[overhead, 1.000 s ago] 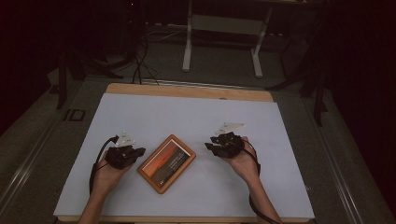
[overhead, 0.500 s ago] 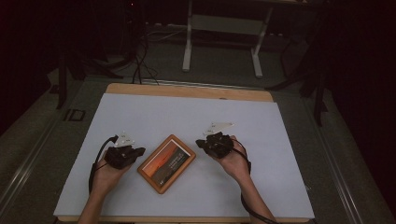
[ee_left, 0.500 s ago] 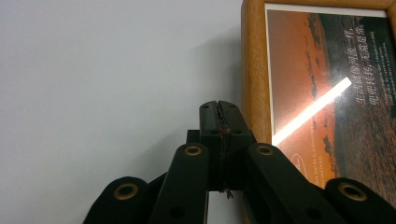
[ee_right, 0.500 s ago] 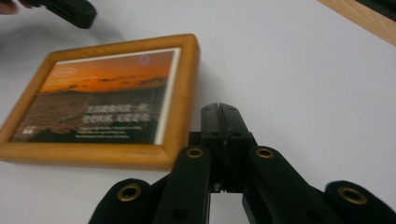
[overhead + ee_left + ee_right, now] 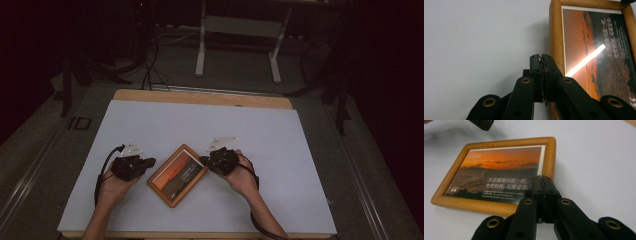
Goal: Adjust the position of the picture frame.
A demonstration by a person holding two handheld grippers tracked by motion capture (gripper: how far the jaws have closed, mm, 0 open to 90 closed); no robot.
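A wooden picture frame with an orange sunset print lies flat and skewed on the white table cover. My left gripper rests at the frame's left side. In the left gripper view its jaws are pressed together with nothing between them, right beside the frame's wooden edge. My right gripper sits at the frame's right corner. The right gripper view shows it shut and empty, its tip over the frame's near right corner. The left gripper shows beyond the frame's far edge there.
The white cover spans most of the table, with a wooden strip bare along the far edge. Behind the table stand a desk's white legs and loose cables on the dark floor.
My right gripper has slid left across the cover until its tip reached the frame's right corner. The left gripper and the frame have stayed put.
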